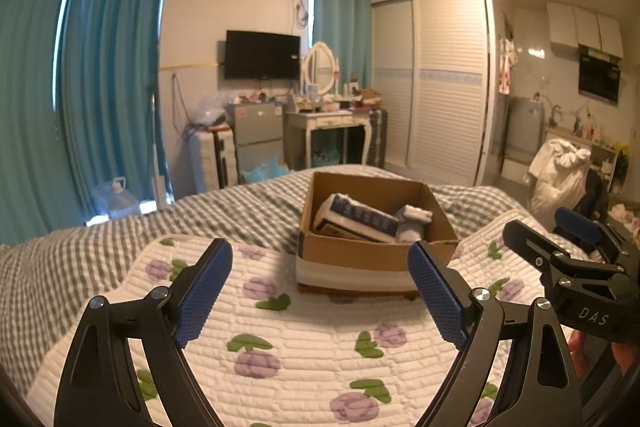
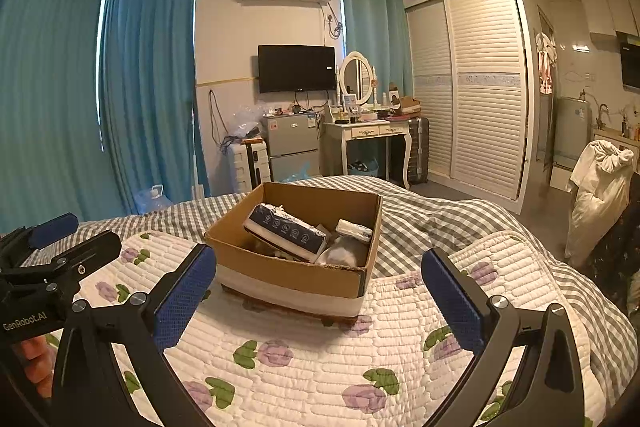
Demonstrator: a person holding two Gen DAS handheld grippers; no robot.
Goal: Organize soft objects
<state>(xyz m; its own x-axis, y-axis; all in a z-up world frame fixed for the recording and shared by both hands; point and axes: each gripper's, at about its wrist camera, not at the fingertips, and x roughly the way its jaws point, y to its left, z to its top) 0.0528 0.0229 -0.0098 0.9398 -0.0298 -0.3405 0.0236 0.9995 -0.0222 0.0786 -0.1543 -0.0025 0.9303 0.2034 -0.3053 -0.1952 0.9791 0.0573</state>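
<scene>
An open cardboard box (image 1: 360, 251) (image 2: 288, 271) stands on the floral quilt on the bed. Inside lie a blue-and-white soft pack (image 1: 360, 217) (image 2: 286, 231), a small white bundle (image 1: 414, 215) (image 2: 354, 229) and a grey soft item (image 2: 344, 253). My left gripper (image 1: 320, 291) is open and empty, held above the quilt just short of the box. My right gripper (image 2: 320, 299) is open and empty too, its pads either side of the box's near face. Each gripper shows at the edge of the other's view, the right in the left wrist view (image 1: 568, 239) and the left in the right wrist view (image 2: 60, 239).
A white quilt with purple flowers (image 1: 300, 347) (image 2: 320, 367) covers the near bed, over a grey checked duvet (image 1: 120, 227) (image 2: 440, 223). Beyond the bed stand a suitcase, small fridge, dressing table (image 2: 368, 135) and slatted wardrobe (image 2: 480, 87). White clothes hang at right (image 2: 600, 195).
</scene>
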